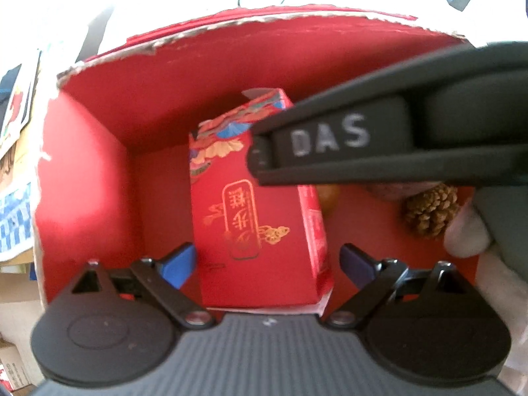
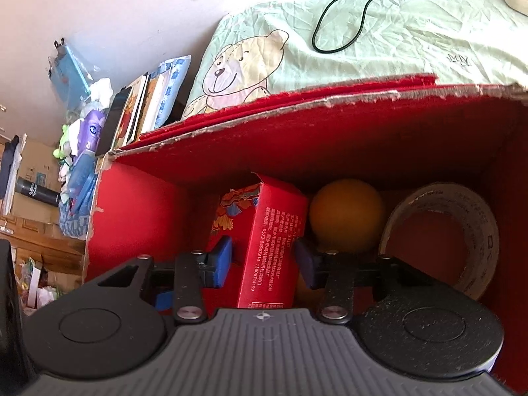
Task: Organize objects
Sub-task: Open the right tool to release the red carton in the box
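A small red carton (image 1: 250, 217) with gold print lies inside a big red cardboard box (image 1: 231, 76). My left gripper (image 1: 267, 264) is open and straddles the carton's near end: the left pad touches its edge and the right pad stands clear of it. My right gripper (image 2: 264, 262) reaches in from the right, and its black finger (image 1: 330, 145) crosses the carton's far end. In the right wrist view the red carton (image 2: 267, 241) sits between the blue pads, which press on its narrow sides. The red box (image 2: 330, 138) has torn rims.
An orange ball (image 2: 346, 217) and a tape roll (image 2: 462, 231) sit in the box to the carton's right, as do a pine cone (image 1: 432, 211) and a white object (image 1: 465, 234). A bear-print cloth (image 2: 379, 43) with a black cable (image 2: 343, 10) lies behind the box. Clutter is stacked at the left.
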A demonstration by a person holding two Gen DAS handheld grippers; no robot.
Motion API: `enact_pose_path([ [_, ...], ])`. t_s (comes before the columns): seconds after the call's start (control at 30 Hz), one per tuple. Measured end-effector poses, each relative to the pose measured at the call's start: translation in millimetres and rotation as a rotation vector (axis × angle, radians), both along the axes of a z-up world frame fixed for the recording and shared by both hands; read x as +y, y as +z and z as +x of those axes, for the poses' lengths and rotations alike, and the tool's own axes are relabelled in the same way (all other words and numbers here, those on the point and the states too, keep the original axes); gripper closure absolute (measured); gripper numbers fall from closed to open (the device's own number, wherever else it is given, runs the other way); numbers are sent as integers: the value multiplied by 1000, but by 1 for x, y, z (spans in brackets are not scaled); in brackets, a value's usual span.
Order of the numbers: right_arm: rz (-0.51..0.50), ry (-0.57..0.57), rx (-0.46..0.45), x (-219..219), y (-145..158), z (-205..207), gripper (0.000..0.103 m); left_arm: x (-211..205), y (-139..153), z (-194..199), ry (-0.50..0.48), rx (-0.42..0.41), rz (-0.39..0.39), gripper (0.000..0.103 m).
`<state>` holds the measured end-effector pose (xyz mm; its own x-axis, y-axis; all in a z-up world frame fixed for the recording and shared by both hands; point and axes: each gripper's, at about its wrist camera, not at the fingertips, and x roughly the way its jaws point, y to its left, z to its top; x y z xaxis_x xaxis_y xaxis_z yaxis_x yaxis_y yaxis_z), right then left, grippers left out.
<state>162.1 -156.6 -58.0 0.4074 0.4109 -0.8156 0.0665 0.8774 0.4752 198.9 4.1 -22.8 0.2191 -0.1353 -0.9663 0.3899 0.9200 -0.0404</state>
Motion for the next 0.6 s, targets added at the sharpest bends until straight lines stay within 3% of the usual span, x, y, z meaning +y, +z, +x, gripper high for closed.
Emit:
enact_pose_path([
  [0.6,-36,-49,-79,1,6,-7,64,-1,5,1,-17,-85,38,10],
])
